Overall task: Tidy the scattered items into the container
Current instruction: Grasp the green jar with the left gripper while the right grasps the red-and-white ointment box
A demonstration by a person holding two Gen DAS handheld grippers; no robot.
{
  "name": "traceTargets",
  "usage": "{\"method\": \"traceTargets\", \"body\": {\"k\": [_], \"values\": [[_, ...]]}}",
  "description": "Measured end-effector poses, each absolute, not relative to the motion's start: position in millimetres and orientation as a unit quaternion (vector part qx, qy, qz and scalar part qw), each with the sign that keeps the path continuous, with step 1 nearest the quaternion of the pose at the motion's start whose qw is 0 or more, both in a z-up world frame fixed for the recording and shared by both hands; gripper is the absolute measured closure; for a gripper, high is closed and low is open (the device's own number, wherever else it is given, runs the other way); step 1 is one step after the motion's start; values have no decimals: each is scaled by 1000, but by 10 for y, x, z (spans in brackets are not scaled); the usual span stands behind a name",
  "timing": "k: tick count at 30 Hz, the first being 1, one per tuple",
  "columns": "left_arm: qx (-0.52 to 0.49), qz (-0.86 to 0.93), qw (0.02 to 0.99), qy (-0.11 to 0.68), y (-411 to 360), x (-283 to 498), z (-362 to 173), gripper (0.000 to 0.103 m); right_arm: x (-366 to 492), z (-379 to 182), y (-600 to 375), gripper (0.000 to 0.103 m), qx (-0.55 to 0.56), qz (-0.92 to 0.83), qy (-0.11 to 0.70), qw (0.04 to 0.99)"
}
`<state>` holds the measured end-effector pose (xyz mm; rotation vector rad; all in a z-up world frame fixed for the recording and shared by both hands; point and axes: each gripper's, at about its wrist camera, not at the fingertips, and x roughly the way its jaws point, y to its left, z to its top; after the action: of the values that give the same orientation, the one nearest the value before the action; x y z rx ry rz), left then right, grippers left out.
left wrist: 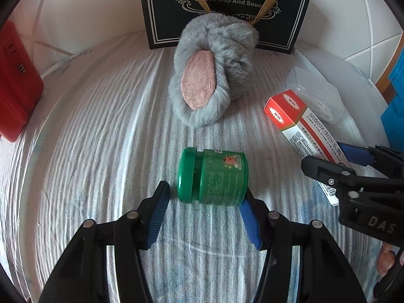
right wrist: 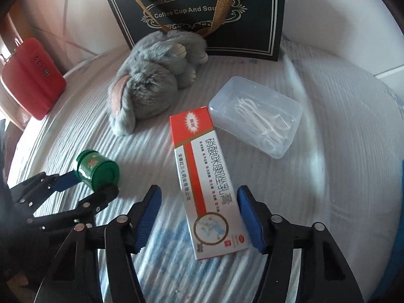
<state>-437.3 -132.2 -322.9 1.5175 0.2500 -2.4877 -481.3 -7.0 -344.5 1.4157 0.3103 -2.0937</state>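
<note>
While spread wide on either side of the green jar (left wrist: 212, 178), left gripper (left wrist: 205, 197) jaws released, right blue pad touching the jar's base end, left pad just short of the lid. Jar lying on its side on the striped cloth (left wrist: 101, 139), lid end away from the medicine box (right wrist: 205, 176).

Right gripper (right wrist: 199, 200) jaws likewise released, straddling the near end of that red-and-white medicine box, one blue pad on each long side, neither clearly touching the carton. Box flat on the cloth, beside the jar on the jar's base side.

Beyond the jar, grey plush rabbit (left wrist: 212, 75) slumped on its side, pink ear lining turned toward the jar. Beyond the medicine box and further from the jar, clear plastic case (right wrist: 256, 116) holding white floss picks, one corner just beside the carton's far end.

Farthest from the jar, behind the rabbit, dark gift bag (left wrist: 227, 10) standing upright, gold handles hanging down its front, lettered "Coffee Cup And Sauc…". Off past the jar's lid side, at the cloth's edge, red case (left wrist: 17, 85).
</note>
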Motion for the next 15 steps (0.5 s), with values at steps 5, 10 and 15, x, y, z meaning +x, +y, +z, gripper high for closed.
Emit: {"method": "traceTargets", "body": {"k": [5,10,15], "values": [[514,-846,112,87,-1323,-4417,-3234,49,-4806,-3453,-122,36,521,-792,122,294],[510,-849,111,84,-1345,-4440,-3217,53,-4825,-3446,-150,34,523,-792,118,293],[514,-849,96,78,-1266,-4381,-3203,58,-4739,-3434,-239,62,510,-801,149,276]]}}
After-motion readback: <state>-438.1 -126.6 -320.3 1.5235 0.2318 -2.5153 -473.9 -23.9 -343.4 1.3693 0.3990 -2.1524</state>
